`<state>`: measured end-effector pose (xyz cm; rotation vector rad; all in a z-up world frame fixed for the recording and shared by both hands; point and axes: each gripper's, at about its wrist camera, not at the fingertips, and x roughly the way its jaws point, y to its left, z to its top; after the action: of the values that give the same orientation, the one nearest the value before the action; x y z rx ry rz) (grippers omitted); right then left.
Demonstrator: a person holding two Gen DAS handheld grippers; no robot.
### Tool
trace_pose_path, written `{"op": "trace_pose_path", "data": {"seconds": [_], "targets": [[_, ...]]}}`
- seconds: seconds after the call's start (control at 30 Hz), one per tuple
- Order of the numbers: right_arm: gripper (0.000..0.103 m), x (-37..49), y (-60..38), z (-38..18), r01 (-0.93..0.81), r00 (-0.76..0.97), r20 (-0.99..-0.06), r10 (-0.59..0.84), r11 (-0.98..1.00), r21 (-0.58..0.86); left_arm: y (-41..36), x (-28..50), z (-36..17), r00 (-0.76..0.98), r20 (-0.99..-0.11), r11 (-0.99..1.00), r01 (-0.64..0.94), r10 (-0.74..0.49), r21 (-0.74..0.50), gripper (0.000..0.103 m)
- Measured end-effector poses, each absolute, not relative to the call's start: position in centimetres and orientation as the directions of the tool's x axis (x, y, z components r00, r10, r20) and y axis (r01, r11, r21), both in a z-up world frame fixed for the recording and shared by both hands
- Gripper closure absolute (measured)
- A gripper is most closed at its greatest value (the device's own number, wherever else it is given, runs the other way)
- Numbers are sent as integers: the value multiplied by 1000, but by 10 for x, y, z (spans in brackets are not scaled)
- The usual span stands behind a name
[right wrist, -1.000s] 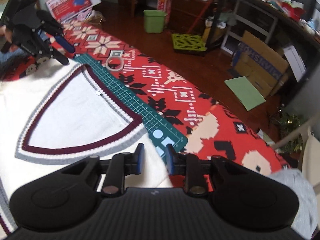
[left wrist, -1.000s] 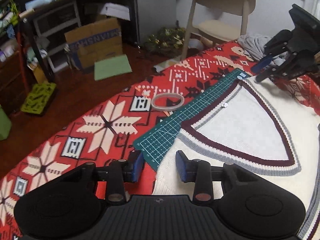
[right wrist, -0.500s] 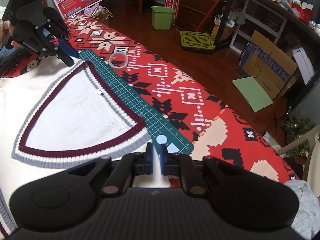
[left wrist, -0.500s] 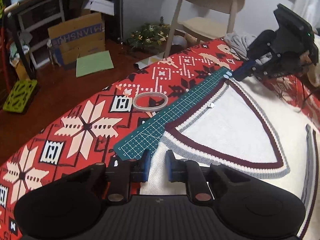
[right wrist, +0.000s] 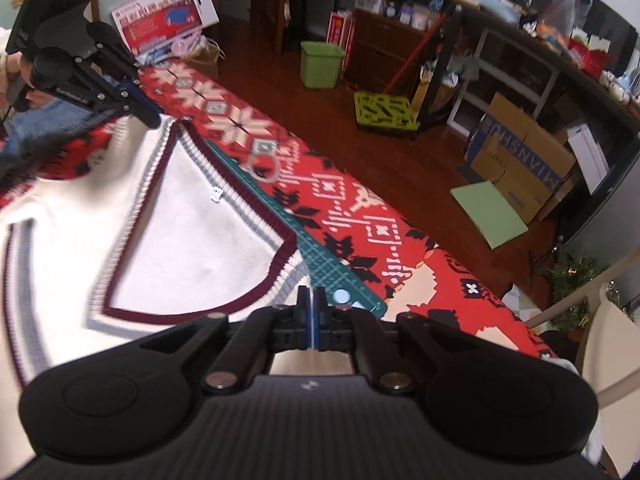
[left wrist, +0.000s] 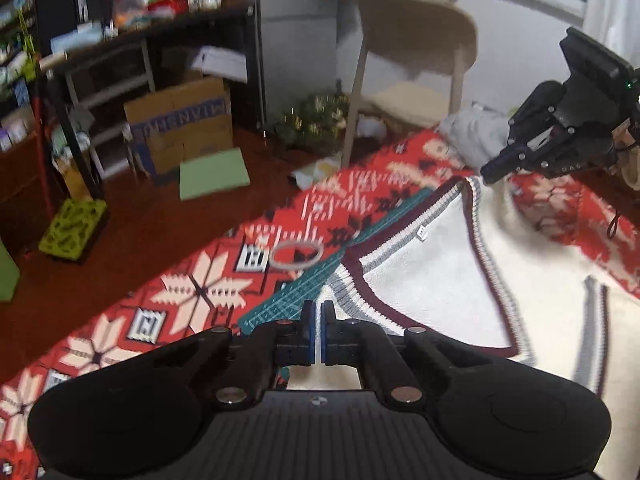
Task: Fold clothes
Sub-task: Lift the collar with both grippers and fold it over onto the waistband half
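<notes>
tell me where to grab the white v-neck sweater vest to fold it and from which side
Grip the sweater vest at its two shoulder tips, beside the maroon-and-grey collar band, coming down from above at the edge nearest the green cutting mat. The vest lies flat there, so thin corners fit the jaws. The left gripper and right gripper are already pinched shut on those corners.

both wrist views look steeply down, close over the same sweater [left wrist: 432, 292] from opposite shoulders.
</notes>
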<state>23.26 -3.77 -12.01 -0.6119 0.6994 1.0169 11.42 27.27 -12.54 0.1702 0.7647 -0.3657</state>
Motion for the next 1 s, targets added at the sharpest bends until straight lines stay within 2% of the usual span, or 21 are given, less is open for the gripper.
{"op": "trace_pose_path", "data": {"seconds": [0.2, 0.33, 0.6, 0.73, 0.87, 1.0], "targets": [[103, 161, -69, -70, -890, 419, -696, 583, 415, -189, 248, 45, -76, 736, -620, 910, 407, -273, 83, 101], [103, 103, -93, -42, -883, 449, -658, 605, 415, -220, 231, -11, -49, 770, -561, 907, 414, -303, 80, 101], [103, -21, -141, -13, -873, 482, -616, 623, 403, -275, 196, -122, -25, 766, -532, 883, 464, -360, 71, 101], [103, -86, -154, -30, -880, 473, -635, 611, 370, -299, 183, -160, -43, 726, -586, 875, 480, -361, 55, 101], [103, -126, -159, -79, -898, 430, -706, 562, 349, -269, 168, -180, -84, 636, -688, 859, 511, -350, 36, 100], [102, -145, -160, -131, -907, 391, -773, 499, 354, -229, 159, -188, -137, 559, -786, 877, 478, -263, 47, 91]]}}
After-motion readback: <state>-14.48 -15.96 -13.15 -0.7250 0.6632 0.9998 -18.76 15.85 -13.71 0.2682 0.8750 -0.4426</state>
